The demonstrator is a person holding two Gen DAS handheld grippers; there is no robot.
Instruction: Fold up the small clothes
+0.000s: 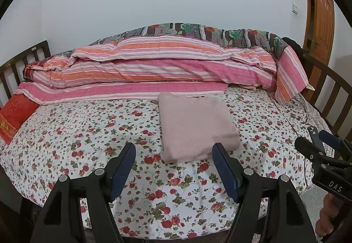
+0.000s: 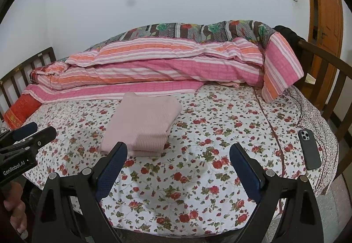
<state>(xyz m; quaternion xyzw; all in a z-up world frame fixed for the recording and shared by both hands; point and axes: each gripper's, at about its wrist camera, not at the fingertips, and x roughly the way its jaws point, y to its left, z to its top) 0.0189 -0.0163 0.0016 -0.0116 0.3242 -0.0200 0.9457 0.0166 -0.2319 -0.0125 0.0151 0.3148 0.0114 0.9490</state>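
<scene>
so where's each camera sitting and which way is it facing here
Left wrist view: sits on the left tongs, aimed forward and down over the floral bedsheet at the folded pink garment; its open fingers show, with the right tongs at the frame's right edge.
Right wrist view: sits on the right tongs, facing likewise; its open fingers show, plus the left tongs and a hand.
Shared: garment, striped quilt, phone, door.

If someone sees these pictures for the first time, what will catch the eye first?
Probably the folded pink garment, lying in the middle of the flowered bedsheet. Behind it, a pink-and-orange striped quilt is heaped along the wall. A dark phone lies near the bed's right edge.
</scene>
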